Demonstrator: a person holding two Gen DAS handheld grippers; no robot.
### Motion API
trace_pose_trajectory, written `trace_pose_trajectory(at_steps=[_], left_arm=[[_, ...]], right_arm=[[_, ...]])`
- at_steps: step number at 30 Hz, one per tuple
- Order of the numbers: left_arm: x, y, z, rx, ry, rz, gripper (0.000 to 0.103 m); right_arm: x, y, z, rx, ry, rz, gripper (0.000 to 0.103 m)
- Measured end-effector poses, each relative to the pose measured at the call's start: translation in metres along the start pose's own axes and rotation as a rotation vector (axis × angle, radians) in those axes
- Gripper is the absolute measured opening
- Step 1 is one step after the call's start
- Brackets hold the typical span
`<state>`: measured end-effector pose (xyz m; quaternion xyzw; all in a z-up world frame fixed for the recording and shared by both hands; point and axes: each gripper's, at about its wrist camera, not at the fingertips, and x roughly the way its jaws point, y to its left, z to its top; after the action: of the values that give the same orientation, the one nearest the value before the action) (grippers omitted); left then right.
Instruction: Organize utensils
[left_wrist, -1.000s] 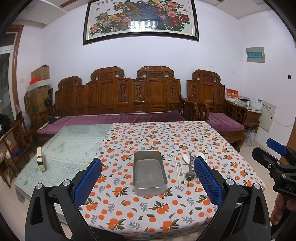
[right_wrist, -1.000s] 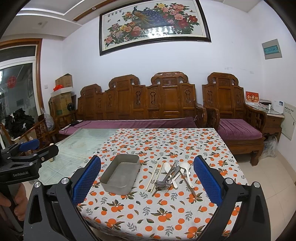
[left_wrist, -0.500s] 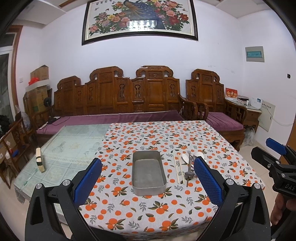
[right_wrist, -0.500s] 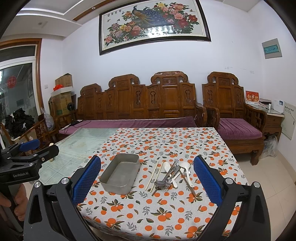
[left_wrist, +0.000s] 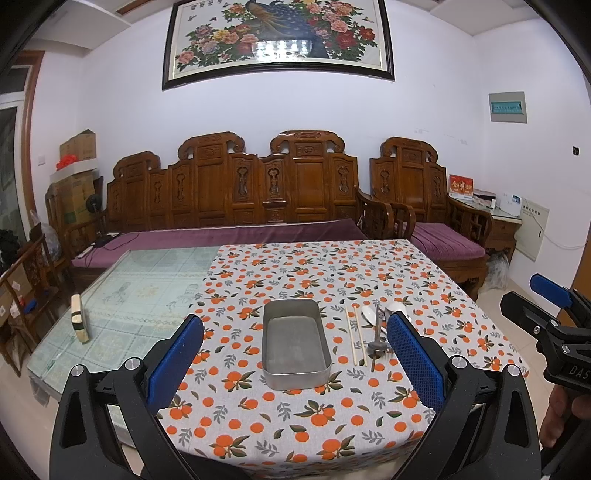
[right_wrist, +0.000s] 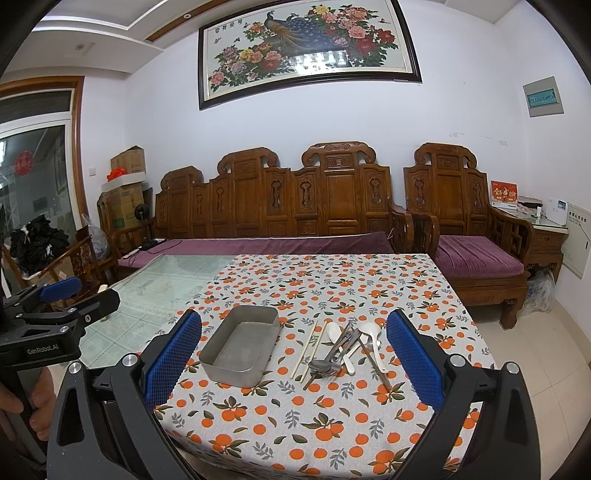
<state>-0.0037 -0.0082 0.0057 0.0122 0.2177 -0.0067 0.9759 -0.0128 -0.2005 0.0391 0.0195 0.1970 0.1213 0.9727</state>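
the cloth (right_wrist: 332, 288) is pale grey, printed with oranges and dark leaves. on it a dull grey metal tin (right_wrist: 240, 345); at its 3 o'clock, pale wooden chopsticks (right_wrist: 308, 347), white spoons (right_wrist: 373, 338) and silver cutlery (right_wrist: 334, 356). the gripper pads (right_wrist: 173, 362) are blue with a mesh texture, on black arms. the bare tabletop (left_wrist: 147, 291) at 9 o'clock is pale green, patterned.

A dull, matt metal tray (right_wrist: 239, 346) sits on a printed cloth tablecloth (right_wrist: 332, 413) at the lower centre of the frame, beside pale wooden chopsticks (right_wrist: 308, 349), glossy white plastic spoons (right_wrist: 373, 334) and grey metal cutlery (right_wrist: 332, 360). To the left lies a smooth, reflective glass tabletop (left_wrist: 147, 295). The fingers (left_wrist: 415, 363) wear blue, rough-textured pads on matt black plastic, and the bench (right_wrist: 295, 199) behind is polished carved wood with purple cloth cushions.
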Motion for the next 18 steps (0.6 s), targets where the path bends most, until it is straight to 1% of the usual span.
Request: trace_pose_trajectory(at_steps=[18], left_arm=[[-0.0007,-0.0060,0.0006,0.002,-0.005,-0.006,0.096]], right_arm=[[0.0009,-0.0036,0.0011,0.003,0.000,0.002,0.100]])
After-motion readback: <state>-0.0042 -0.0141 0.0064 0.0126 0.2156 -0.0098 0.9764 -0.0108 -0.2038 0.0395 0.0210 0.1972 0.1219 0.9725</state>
